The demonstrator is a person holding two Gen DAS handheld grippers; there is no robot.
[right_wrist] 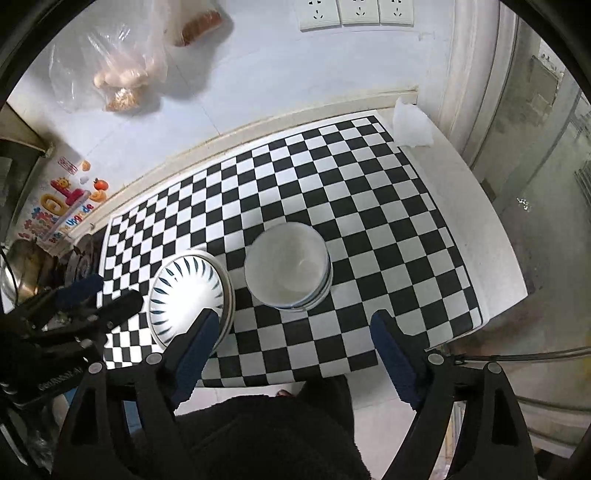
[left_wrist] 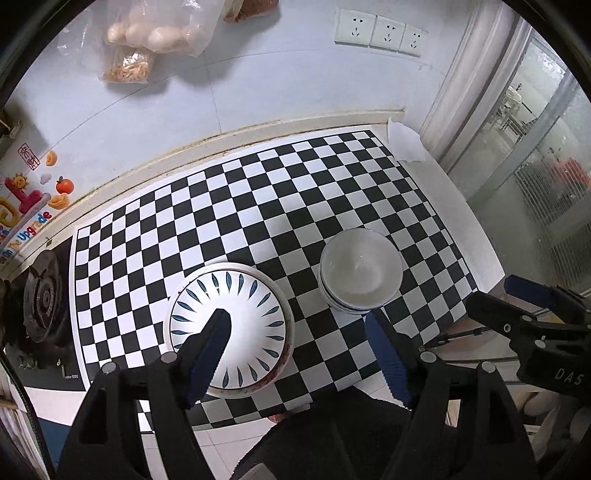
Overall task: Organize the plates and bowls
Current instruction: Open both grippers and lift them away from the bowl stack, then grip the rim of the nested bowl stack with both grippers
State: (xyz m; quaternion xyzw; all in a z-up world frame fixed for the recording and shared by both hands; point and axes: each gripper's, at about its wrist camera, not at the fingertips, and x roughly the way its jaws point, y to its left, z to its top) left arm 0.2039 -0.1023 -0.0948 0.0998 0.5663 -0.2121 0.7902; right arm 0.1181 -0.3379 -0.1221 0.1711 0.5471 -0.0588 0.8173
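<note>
A stack of plates [left_wrist: 236,314] with blue leaf marks on the top one sits on the checkered mat [left_wrist: 258,206], near its front edge. A stack of white bowls [left_wrist: 360,275] stands to its right. My left gripper [left_wrist: 299,350] is open and empty, held above the mat's front edge, its left finger over the plates. In the right wrist view the plates [right_wrist: 188,295] and bowls [right_wrist: 288,266] lie ahead. My right gripper [right_wrist: 295,343] is open and empty above the front edge. The right gripper also shows in the left wrist view [left_wrist: 517,299].
A gas stove [left_wrist: 40,299] sits left of the mat. Bags of eggs and food [left_wrist: 147,33] hang on the back wall beside power sockets [left_wrist: 380,31]. A white cloth [left_wrist: 404,142] lies at the mat's far right corner. A glass door [left_wrist: 535,184] is to the right.
</note>
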